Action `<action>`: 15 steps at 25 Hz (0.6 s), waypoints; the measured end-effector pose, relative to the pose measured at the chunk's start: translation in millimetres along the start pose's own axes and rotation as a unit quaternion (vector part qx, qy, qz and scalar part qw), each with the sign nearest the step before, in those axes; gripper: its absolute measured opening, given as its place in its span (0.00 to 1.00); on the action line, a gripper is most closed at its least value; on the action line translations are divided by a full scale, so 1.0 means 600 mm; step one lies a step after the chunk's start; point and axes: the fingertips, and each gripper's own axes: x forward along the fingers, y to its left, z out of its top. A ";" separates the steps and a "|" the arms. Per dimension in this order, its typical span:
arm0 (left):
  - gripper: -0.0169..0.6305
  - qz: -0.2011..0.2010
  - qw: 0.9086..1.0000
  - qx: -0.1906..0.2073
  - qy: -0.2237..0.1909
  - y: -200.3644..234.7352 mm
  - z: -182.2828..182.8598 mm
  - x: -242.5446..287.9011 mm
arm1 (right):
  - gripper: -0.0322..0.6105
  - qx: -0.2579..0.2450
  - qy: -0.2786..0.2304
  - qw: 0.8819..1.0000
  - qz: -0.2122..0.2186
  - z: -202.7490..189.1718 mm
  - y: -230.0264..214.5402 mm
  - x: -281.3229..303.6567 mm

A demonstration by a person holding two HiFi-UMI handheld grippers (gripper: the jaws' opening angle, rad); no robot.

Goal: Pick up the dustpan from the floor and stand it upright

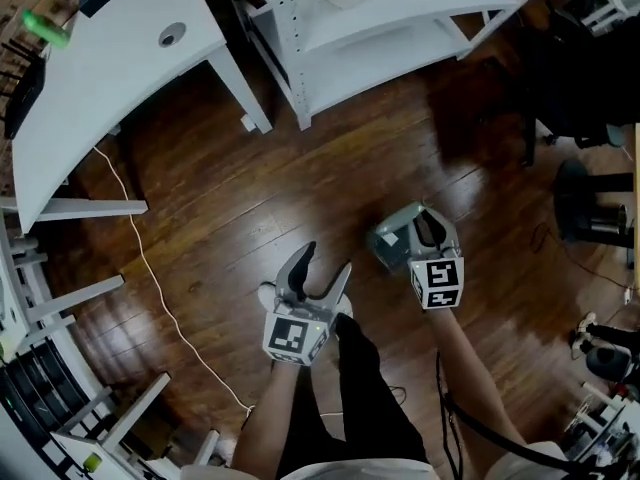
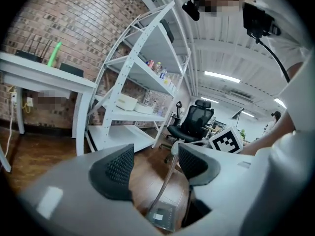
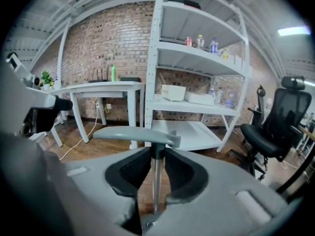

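Observation:
The grey dustpan (image 1: 393, 240) hangs above the wooden floor, held by its thin metal rod (image 3: 156, 181). My right gripper (image 1: 430, 230) is shut on that rod, and a flat grey part of the dustpan (image 3: 135, 134) sticks out just past its jaws. My left gripper (image 1: 322, 268) stands open to the left of it, lower in the head view, with nothing pressed between its fingers. In the left gripper view the rod (image 2: 167, 186) slants down behind the open jaws of the left gripper (image 2: 150, 166) to a grey end piece (image 2: 160, 218).
A white desk (image 1: 110, 68) stands at the far left and a white shelf unit (image 1: 380, 18) at the top. A white cable (image 1: 150, 278) trails over the floor. A black office chair (image 1: 585, 208) is at the right. The person's legs (image 1: 360, 388) are below the grippers.

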 end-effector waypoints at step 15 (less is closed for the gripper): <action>0.49 -0.015 0.997 0.048 0.051 -0.132 -0.042 0.010 | 0.17 0.037 -0.027 0.996 -0.074 -0.104 -0.054 -0.144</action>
